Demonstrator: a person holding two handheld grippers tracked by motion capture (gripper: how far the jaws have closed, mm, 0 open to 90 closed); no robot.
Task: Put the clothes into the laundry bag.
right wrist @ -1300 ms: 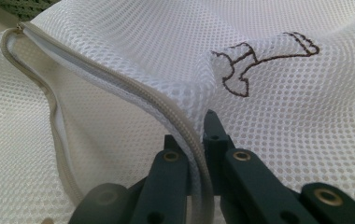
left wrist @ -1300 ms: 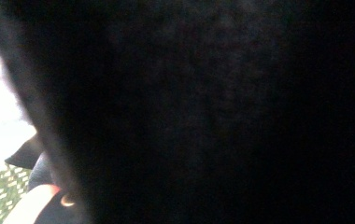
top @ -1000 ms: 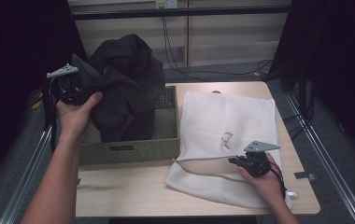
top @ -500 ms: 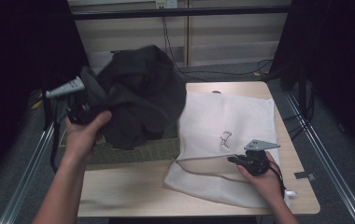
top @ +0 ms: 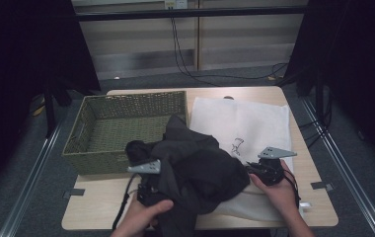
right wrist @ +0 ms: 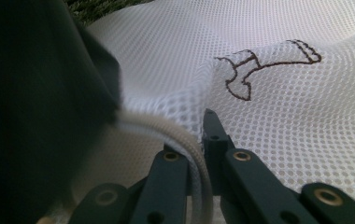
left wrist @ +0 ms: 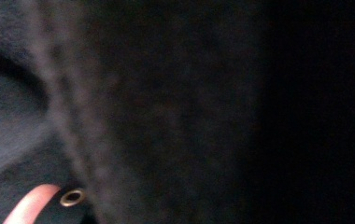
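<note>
- Two grippers at work, lower half of the high view: left gripper [top: 148, 190] at bottom centre-left, right gripper [top: 267, 170] at lower right.
- Dark garment [top: 195, 170] heaped at centre-bottom, spilling from the basket's [top: 126, 106] front edge onto the white mesh bag [top: 247, 121].
- Left jaws buried in the dark cloth [left wrist: 166, 112]; can't tell if they grip it.
- Right jaws clamped on the bag's corded rim [right wrist: 185, 140], bottom centre of the right gripper view.

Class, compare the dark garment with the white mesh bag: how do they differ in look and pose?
The dark garment is opaque and bunched in a heap; the white mesh bag is pale, perforated netting lying mostly flat. The bag bears a small brown stitched drawing; the garment looks plain. Both are soft fabric, each held by a gripper.
</note>
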